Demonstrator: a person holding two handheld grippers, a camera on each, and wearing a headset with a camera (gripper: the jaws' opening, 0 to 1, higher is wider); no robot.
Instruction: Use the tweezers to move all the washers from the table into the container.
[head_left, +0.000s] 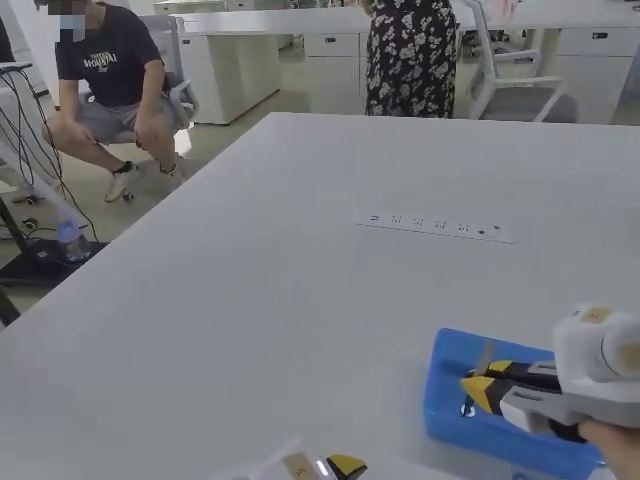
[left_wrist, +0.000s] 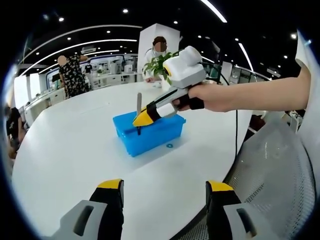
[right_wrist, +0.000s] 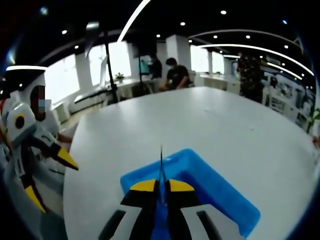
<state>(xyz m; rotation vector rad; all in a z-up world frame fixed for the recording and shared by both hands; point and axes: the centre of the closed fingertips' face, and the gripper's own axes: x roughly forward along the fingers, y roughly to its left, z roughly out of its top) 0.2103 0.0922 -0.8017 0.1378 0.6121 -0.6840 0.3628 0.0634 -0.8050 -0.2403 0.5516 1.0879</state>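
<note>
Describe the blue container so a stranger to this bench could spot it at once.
Start at the big white table, then go to its near right part, closer than the white power strip. The container sits there under the right gripper, which holds the tweezers: an open rectangular bin, the only bright blue thing on it.

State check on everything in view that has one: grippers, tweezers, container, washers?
left gripper: open, empty.
right gripper: shut on tweezers.
tweezers: gripped, upright, tips down over the container.
container: open-topped, on the table.
washer: one small ring on the table beside the container.
</note>
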